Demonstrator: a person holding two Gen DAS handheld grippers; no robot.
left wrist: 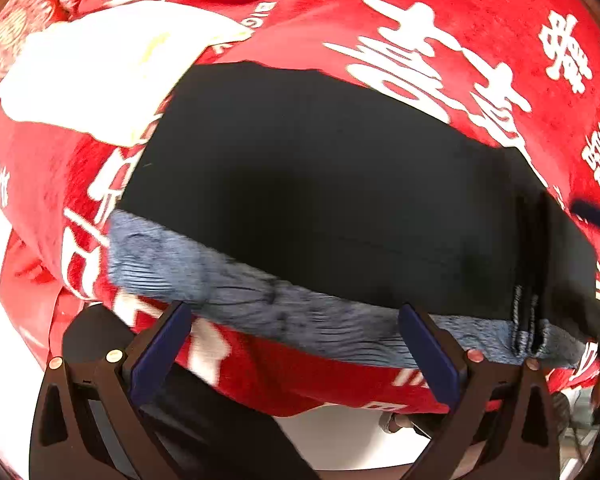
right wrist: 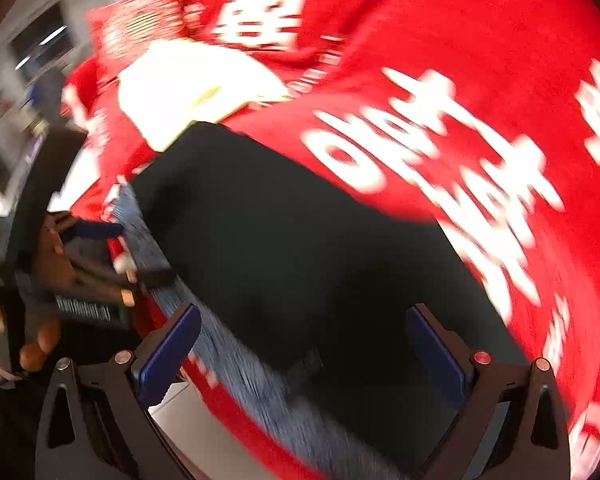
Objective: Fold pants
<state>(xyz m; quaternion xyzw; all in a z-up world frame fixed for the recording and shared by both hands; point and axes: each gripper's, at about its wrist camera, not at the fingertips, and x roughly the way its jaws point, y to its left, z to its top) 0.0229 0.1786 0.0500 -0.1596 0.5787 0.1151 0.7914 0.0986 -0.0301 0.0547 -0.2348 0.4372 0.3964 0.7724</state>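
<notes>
Black pants (left wrist: 320,184) lie flat on a red cloth with white characters (left wrist: 480,20). Their near edge shows a grey-blue fuzzy lining (left wrist: 260,300). My left gripper (left wrist: 296,344) is open just above that near edge, with nothing between its blue pads. My right gripper (right wrist: 304,352) is open over the pants (right wrist: 300,240), close to the fuzzy edge (right wrist: 240,368), and holds nothing. The left gripper (right wrist: 112,240) shows in the right wrist view at the left, by the same edge. The right wrist view is blurred.
A folded white garment (left wrist: 92,76) lies on the red cloth beyond the pants' far left corner; it also shows in the right wrist view (right wrist: 188,84). The cloth hangs over the table's near edge, with white floor (left wrist: 340,436) below.
</notes>
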